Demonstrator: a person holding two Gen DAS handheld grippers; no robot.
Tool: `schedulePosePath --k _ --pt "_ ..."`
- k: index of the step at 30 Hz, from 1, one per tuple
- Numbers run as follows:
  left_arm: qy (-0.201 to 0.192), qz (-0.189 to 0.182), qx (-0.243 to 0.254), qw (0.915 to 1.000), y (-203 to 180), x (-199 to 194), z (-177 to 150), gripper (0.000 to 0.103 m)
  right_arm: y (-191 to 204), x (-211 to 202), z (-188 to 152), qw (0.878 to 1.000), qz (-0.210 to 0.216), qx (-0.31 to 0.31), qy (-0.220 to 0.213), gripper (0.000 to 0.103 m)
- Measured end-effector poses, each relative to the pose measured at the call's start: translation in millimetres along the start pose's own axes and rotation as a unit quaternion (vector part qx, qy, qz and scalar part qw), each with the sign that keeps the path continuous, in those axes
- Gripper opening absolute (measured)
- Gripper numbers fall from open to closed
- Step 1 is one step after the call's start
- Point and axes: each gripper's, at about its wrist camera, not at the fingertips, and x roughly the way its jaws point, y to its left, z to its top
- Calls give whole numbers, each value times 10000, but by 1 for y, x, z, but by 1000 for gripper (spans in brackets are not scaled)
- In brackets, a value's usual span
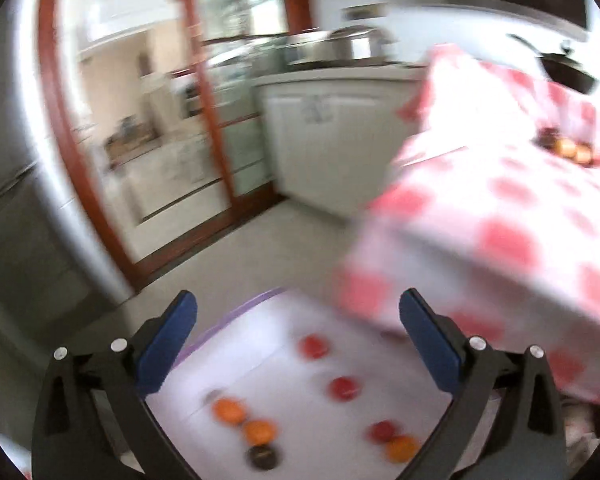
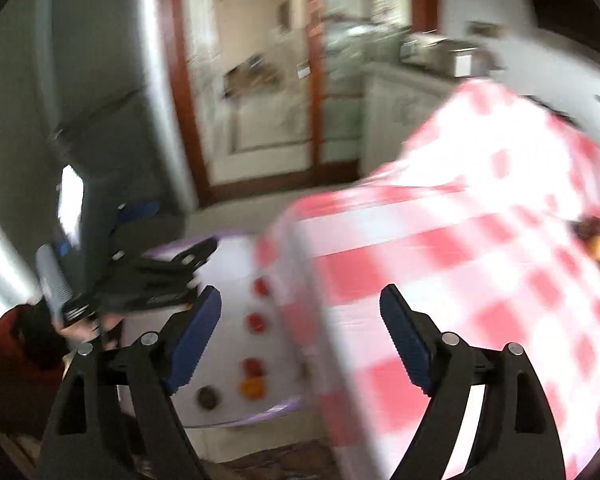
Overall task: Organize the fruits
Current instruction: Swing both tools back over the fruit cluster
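Both views are motion-blurred. A white tray with a purple rim [image 1: 236, 312] sits low beside the table and holds loose fruit: red ones [image 1: 314, 347], orange ones [image 1: 229, 410] and a dark one [image 1: 263, 457]. My left gripper [image 1: 298, 334] is open and empty above the tray. The tray [image 2: 236, 264] shows in the right wrist view with red fruit [image 2: 257, 322], an orange one [image 2: 252, 388] and a dark one [image 2: 208, 397]. My right gripper [image 2: 300, 330] is open and empty over the table's corner. The left gripper [image 2: 168, 268] shows there over the tray's far side. More fruit [image 1: 568, 148] lies far on the table.
A table with a red-and-white checked cloth [image 1: 500, 220] fills the right side. A grey fridge [image 2: 100, 80] stands at left. A wood-framed glass door [image 1: 204, 100] and white cabinets [image 1: 332, 140] with pots [image 1: 348, 44] are behind.
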Motion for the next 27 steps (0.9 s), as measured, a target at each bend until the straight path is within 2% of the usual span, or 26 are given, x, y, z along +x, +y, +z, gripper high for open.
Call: schedulePosePath --k 3,6,8,11,15,19,22,24,27 --pt "-20 -808 344 9961 -52 -1 36 101 -45 -21 -10 9963 -589 590 -190 82" --pt "25 -1463 414 9884 -109 10 73 101 -100 -41 -31 9832 -1165 1378 -291 83" --pt "198 -1862 320 9818 -158 30 101 101 -142 -56 -46 9673 -1458 2033 -423 83" --pt "588 -2267 126 9721 -220 59 124 101 -196 -73 -72 9388 -1812 2874 -566 83" --pt "929 -2478 -29 9644 -303 102 142 101 -271 -82 -108 8968 -2039 3870 -664 83" --pt "1112 -2481 -119 9623 -358 140 152 101 -327 -77 -124 8674 -2227 4405 -629 83" --pt "1113 -2582 -228 9594 -384 155 169 101 -370 -75 -133 8438 -2229 4836 -666 83" --pt "1049 -2607 -322 9592 -389 163 173 101 -392 -72 -134 8326 -2272 5008 -660 83" --pt "1119 -2739 -473 9541 -383 166 173 101 -419 -67 -129 8283 -2304 5061 -681 83"
